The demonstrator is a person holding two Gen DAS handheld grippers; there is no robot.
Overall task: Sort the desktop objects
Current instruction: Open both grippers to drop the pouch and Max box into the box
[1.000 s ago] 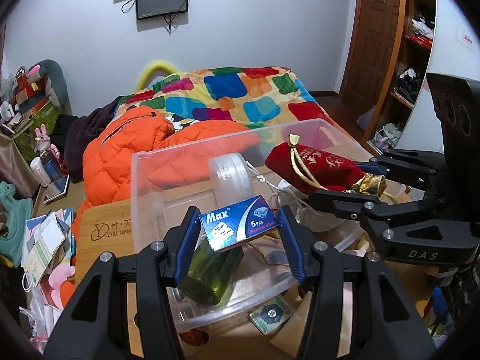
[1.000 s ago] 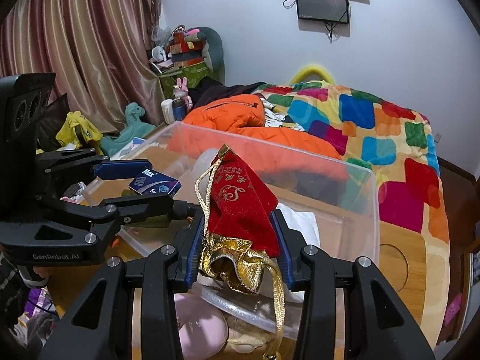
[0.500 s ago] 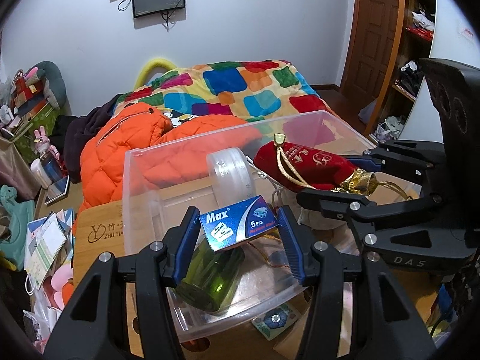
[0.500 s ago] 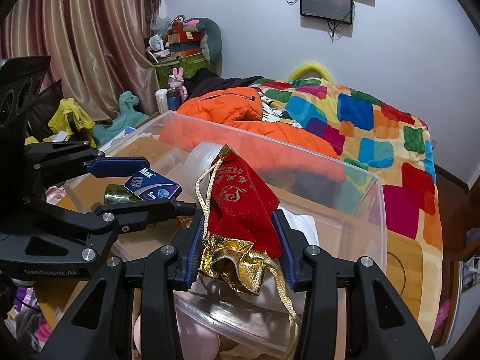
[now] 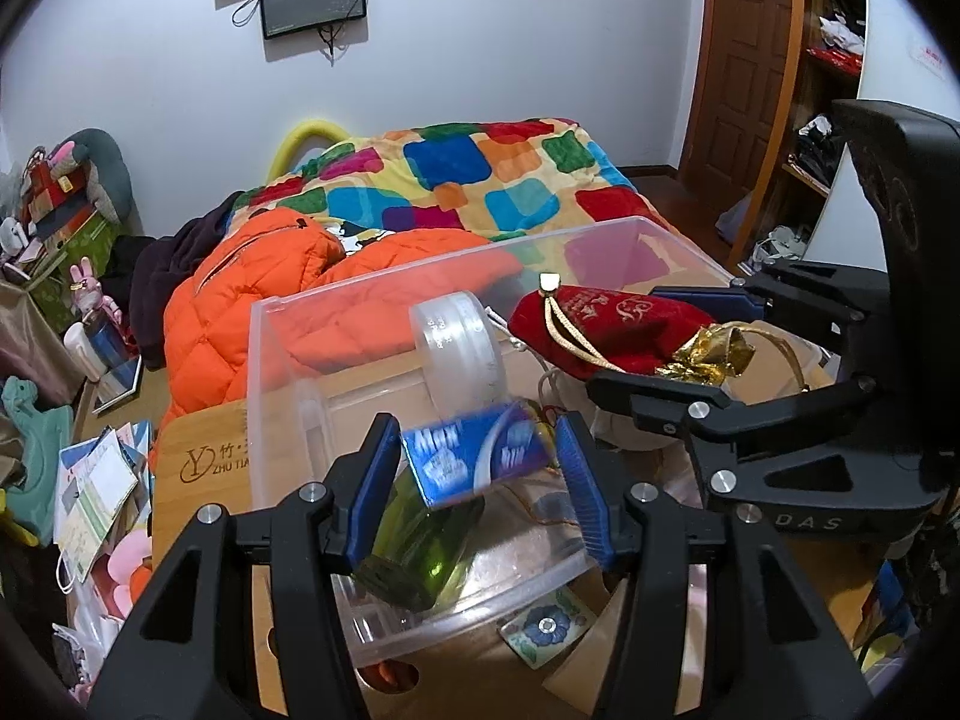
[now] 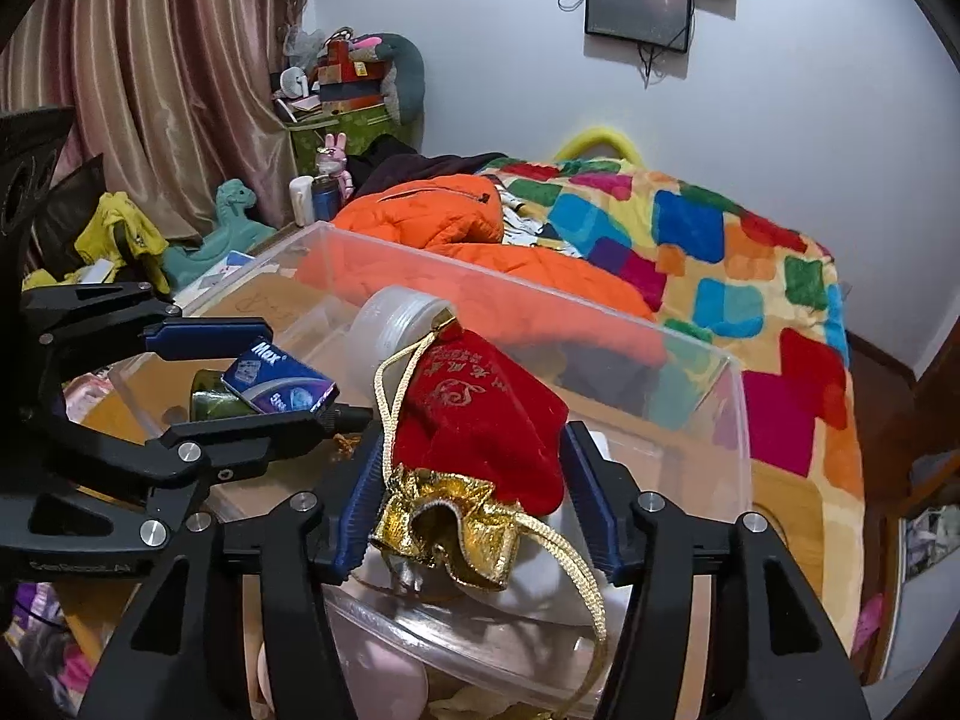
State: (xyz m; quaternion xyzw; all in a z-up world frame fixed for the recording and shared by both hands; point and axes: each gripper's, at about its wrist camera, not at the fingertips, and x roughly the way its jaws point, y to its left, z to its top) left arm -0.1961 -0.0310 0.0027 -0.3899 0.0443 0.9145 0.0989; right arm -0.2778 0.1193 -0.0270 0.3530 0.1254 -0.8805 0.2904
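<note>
My left gripper [image 5: 477,477] has opened over the clear plastic bin [image 5: 264,360]. The blue "Max" box [image 5: 474,456] is blurred, tilted and loose between the fingers, dropping toward the green bottle [image 5: 420,546] inside the bin. In the right wrist view the box [image 6: 279,384] sits between the left gripper's fingers [image 6: 210,336]. My right gripper [image 6: 471,501] has widened too; the red velvet pouch with a gold mouth [image 6: 480,420] lies between its jaws above the bin [image 6: 738,420], with gaps at both pads. The pouch also shows in the left wrist view [image 5: 606,330].
A white plastic jar [image 5: 459,348] and white cord lie in the bin. The bin stands on a wooden desk [image 5: 204,462]. An orange jacket [image 5: 240,300] and colourful quilt [image 5: 480,174] lie on the bed behind. Papers and toys clutter the left [image 5: 96,480].
Both grippers moved forward over the bin, then opened. The blue box slipped from the left jaws and is falling. The pouch has come loose in the right jaws.
</note>
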